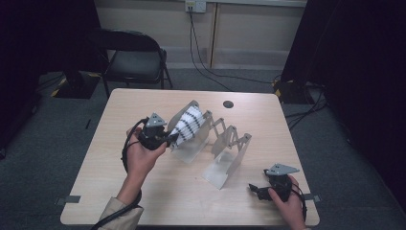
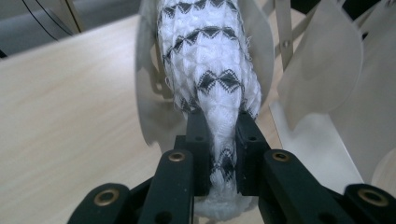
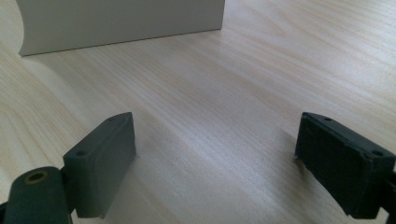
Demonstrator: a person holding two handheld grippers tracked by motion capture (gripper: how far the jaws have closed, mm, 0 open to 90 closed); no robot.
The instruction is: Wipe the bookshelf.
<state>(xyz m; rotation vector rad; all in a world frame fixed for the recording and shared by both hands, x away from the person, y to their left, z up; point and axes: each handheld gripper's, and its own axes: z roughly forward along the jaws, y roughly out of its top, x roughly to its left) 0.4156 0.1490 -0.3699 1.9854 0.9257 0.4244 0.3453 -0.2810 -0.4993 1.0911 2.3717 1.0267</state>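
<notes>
left tool point(image 2: 219, 154) | pinches cloth point(image 2: 210, 70) end | cloth probably draped between rack point(image 1: 230, 143) plates

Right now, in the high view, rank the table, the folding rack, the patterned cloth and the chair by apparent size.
1. table
2. folding rack and chair: look similar, and the chair stands farther away, so unranked
3. patterned cloth

This looks like a lab or test room. A lone wooden bench point(image 1: 191, 201) stands mid-frame on grey carpet point(image 1: 43, 158), black curtains point(image 1: 354, 72) hang at both sides, a folding chair point(image 1: 134, 60) sits upper left, and cables point(image 1: 206, 67) run from a wall socket point(image 1: 195, 5) at top centre.
</notes>
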